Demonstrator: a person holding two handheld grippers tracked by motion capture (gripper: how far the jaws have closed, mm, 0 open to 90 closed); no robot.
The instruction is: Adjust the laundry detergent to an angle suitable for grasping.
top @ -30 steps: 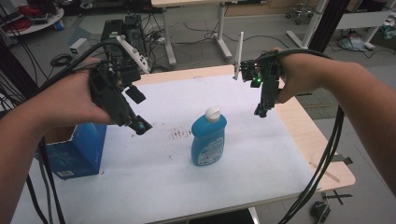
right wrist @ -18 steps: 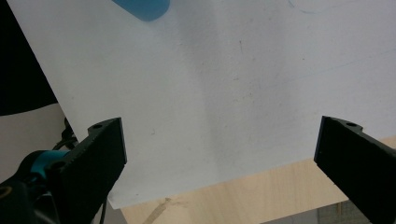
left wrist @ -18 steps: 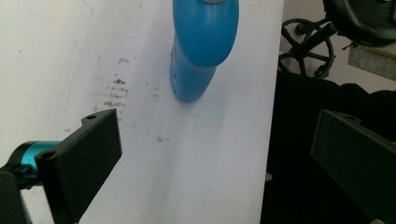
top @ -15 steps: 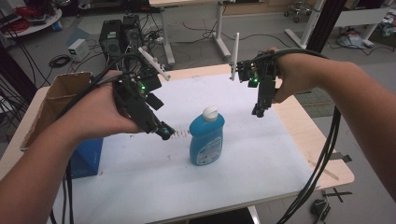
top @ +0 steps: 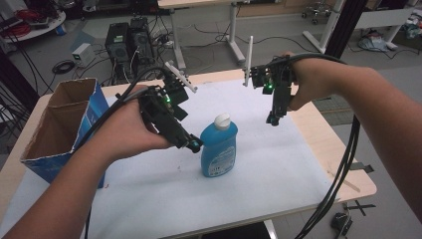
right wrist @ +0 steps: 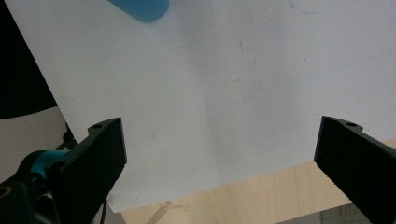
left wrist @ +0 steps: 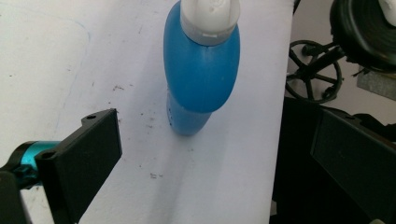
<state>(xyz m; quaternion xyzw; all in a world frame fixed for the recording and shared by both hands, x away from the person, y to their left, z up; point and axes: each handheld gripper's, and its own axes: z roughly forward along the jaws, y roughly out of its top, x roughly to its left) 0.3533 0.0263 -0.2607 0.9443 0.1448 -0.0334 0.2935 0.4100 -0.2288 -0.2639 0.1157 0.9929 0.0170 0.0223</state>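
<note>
stands upright mid-sheet, a blue bottle (top: pixel 218 147), sole obstacle on the white sheet (top: pixel 278 169). just left of it, touching or nearly so, the left gripper (top: pixel 191 145), jaws spread wide, closing off that flank. open room to the bottle's right and front, bare sheet out to the table (top: pixel 343 164) edge. well apart above the right side, the right gripper (top: pixel 271 119), jaws wide. at far left, an open cardboard box (top: pixel 59 127) walling that edge.

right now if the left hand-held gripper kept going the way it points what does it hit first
Most likely the blue bottle: the left hand-held gripper has its open jaws aimed at it, tips close beside its body. Depth is unclear, so it may only graze the bottle's side before reaching the table.
</note>
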